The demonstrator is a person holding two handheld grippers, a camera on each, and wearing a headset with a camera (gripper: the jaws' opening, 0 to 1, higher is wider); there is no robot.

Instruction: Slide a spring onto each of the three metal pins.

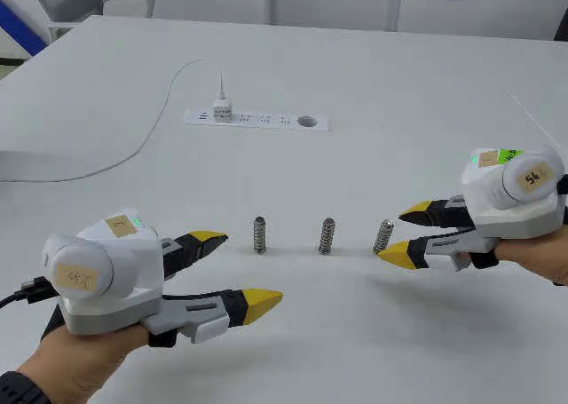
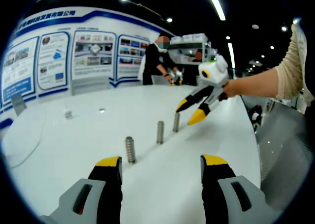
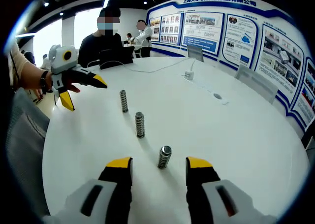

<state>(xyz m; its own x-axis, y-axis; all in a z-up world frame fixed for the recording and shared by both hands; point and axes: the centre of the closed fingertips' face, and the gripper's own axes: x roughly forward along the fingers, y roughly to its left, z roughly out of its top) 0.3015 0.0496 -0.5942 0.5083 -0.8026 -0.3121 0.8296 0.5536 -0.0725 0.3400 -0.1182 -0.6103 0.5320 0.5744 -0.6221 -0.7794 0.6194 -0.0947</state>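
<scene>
Left hand-held gripper (image 1: 244, 268) is closest in head view, held in a hand (image 1: 71, 368) just over the table (image 1: 355, 333). Its jaws are spread wide w/ nothing btwn them. Ahead of its tips, a short way off, the first spring (image 1: 259, 234) stands upright on the table. Middle spring (image 1: 327, 235) is next along, farther from this hand-held gripper, also upright. Third spring (image 1: 382, 236) is farthest from it and leans a little. All 3 stand in a row, spaced apart, not touching.

Right hand-held gripper (image 1: 397, 234) comes in from the opposite end of the row, jaws also spread, empty. Third spring sits just ahead of its tips, in line w/ the gap and v. close to the lower jaw in head view; contact can't be told. In right gripper view a round metal pin top (image 3: 166, 149) shows at that spring's upper end.

Beyond the springs, well away from both hand-held grippers, lies a white power strip (image 1: 257, 119) w/ a plug (image 1: 222, 111) and a cable (image 1: 157, 120) trailing off. A person in a dark top (image 2: 156, 61) stands in the bkgd of left gripper view.
</scene>
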